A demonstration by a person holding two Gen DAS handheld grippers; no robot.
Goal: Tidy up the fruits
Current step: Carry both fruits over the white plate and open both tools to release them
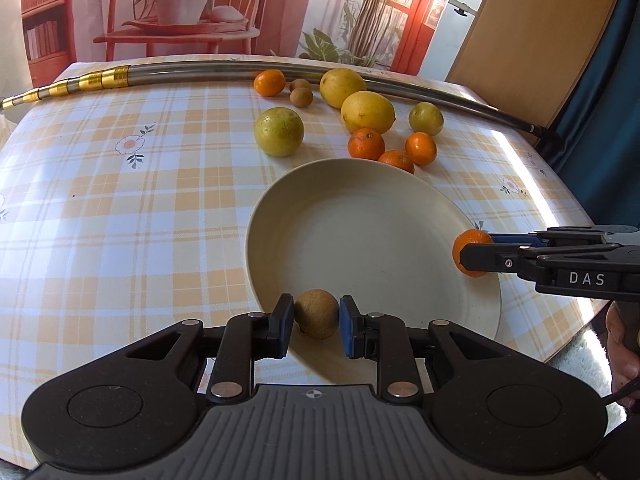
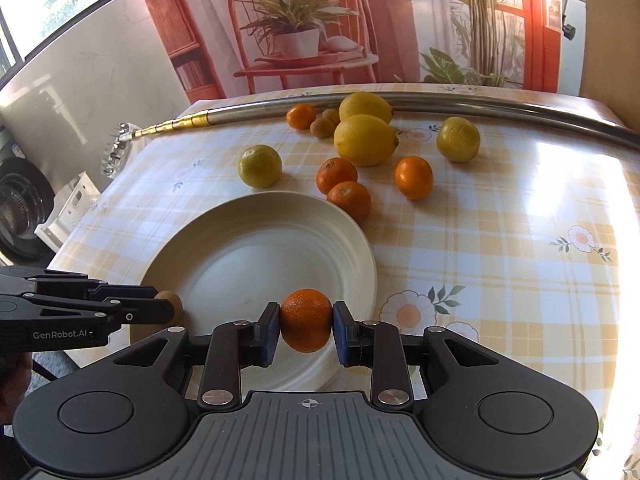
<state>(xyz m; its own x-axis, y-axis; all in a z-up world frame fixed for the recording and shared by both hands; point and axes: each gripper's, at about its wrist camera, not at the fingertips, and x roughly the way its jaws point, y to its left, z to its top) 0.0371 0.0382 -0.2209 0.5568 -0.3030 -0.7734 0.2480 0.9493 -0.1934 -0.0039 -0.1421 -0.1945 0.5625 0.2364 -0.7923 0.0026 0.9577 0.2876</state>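
Brown fruit: a small round brown fruit [image 1: 317, 313] sat between the blue pads of the left gripper [image 1: 313, 325], over the near rim of the plate.
Left gripper: closed on the brown fruit, both pads against it.
Mandarin: a held mandarin [image 2: 306, 319] was pinched by the right gripper [image 2: 306, 330] above the plate's near edge.
Right gripper: clamped on the mandarin from both sides.
Plate: a cream plate [image 2: 224, 248] lay on the checked tablecloth [image 2: 500, 240], its inside bare.
Loose fruit: three mandarins [image 2: 337, 175], two lemons [image 2: 366, 140] and two greenish round fruits [image 2: 260, 166] lay beyond the plate.
Far edge: a metal pole [image 1: 248, 69] stretched across the table, with another mandarin and two small brown fruits just before it.
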